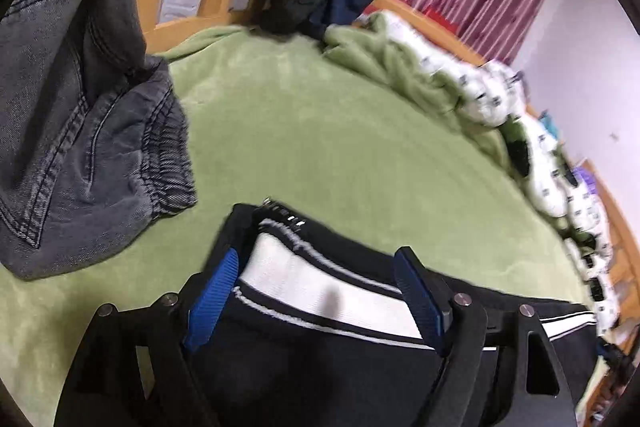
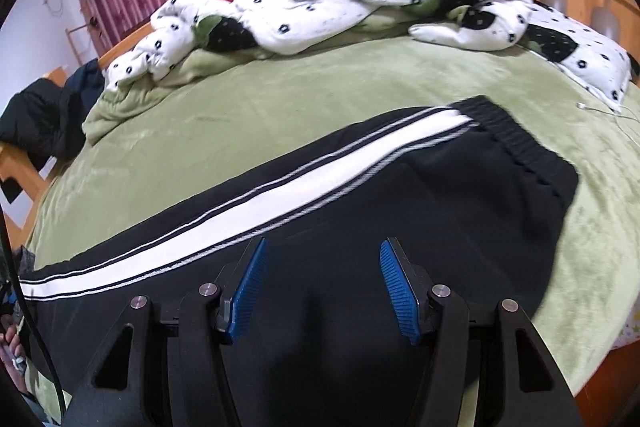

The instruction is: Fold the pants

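The black pants (image 2: 360, 195) lie flat on the green blanket (image 2: 280, 91) that covers the bed. A wide white stripe (image 2: 248, 207) runs along the leg, and the stretchy waistband (image 2: 516, 143) is at the far right end in the right wrist view.

The left gripper (image 1: 316, 291) is over the leg end of the pants, near the cuff. Its blue fingers (image 1: 212, 295) are spread wide, with the striped cloth lying between them, and they are not pinching it. The right gripper (image 2: 320, 287) hangs over the middle of the pants. Its fingers are spread too and hold nothing.

To fold well, I think each gripper should go down to an edge, pinch all the layers of cloth together, and lift both sides evenly (so the stripe stays straight). The grey jeans (image 1: 80, 131) lie near the cuff, so the fold should steer away from them.
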Motion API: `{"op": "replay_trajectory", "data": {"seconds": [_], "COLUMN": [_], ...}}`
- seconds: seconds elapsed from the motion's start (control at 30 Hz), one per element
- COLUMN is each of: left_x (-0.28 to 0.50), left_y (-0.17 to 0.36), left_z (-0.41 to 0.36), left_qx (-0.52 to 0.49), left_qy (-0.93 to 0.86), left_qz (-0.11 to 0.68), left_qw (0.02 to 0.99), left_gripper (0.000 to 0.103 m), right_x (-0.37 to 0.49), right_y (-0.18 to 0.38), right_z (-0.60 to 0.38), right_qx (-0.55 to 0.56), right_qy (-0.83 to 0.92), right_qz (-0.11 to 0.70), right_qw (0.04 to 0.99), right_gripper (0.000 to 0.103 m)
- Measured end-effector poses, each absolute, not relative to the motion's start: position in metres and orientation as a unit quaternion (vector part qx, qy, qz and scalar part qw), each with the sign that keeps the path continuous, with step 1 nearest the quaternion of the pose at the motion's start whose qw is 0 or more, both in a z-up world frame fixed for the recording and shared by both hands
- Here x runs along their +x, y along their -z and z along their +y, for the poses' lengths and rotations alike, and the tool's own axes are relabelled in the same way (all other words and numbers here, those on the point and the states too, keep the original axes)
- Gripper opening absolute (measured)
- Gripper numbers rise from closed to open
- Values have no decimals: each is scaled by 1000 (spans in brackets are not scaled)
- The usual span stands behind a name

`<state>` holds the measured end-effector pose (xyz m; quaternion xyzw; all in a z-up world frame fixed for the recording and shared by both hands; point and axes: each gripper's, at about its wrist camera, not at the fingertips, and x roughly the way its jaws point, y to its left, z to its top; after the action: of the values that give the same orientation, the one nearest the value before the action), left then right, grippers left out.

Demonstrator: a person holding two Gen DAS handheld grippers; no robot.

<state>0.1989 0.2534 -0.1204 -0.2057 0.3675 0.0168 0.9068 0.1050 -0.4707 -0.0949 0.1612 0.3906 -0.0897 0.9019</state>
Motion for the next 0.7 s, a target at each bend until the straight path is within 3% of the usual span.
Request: {"op": "replay_trajectory", "data": {"seconds": [0.1, 0.17, 0.7], "left_x": [212, 219, 210], "left_y": [127, 129, 134], "left_z": [253, 248, 252], "left_qx": [-207, -176, -146], "left_qy": [-33, -46, -78], "left_qz": [380, 389, 379], "left_qw": [901, 903, 911], "left_gripper": [63, 10, 11], "right_x": [123, 138, 252], "right_y": [95, 94, 126], "right_z": [-453, -440, -338], "right_qx": [146, 128, -30], "right_qy": [72, 53, -155], "right_qz": [389, 389, 433], "right_qw": [907, 911, 887], "right_gripper": [58, 58, 61]}}
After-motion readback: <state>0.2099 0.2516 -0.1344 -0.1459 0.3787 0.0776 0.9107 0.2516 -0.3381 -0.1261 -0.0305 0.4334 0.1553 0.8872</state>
